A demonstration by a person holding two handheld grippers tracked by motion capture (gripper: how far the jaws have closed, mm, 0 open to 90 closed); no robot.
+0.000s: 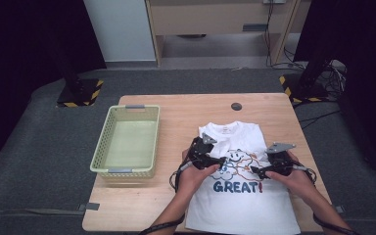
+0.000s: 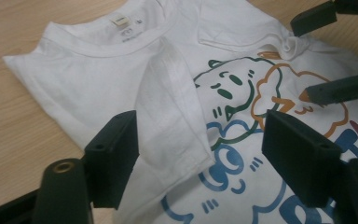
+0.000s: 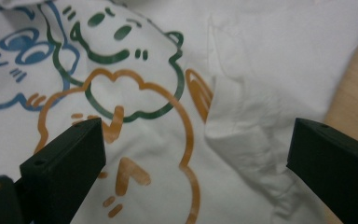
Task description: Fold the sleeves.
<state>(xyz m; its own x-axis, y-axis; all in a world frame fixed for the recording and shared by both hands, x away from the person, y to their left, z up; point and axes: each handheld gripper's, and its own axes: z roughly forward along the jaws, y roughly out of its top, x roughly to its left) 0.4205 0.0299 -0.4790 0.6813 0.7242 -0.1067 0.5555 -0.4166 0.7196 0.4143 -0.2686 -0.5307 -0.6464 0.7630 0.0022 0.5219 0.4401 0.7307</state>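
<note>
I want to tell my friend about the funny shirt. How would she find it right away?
Look at the wooden table. To the right of the pale green basket lies a white T-shirt, spread flat with both sleeves folded in over its front. It is the only cloth there, printed with smiling cartoon clouds in blue, green and orange above the word GREAT!

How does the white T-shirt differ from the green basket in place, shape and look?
The white T-shirt lies flat near the table's front edge; the green basket stands at the left edge. The T-shirt is soft, with a colourful print; the basket is rigid, perforated and plain. Both rest on the wooden table.
</note>
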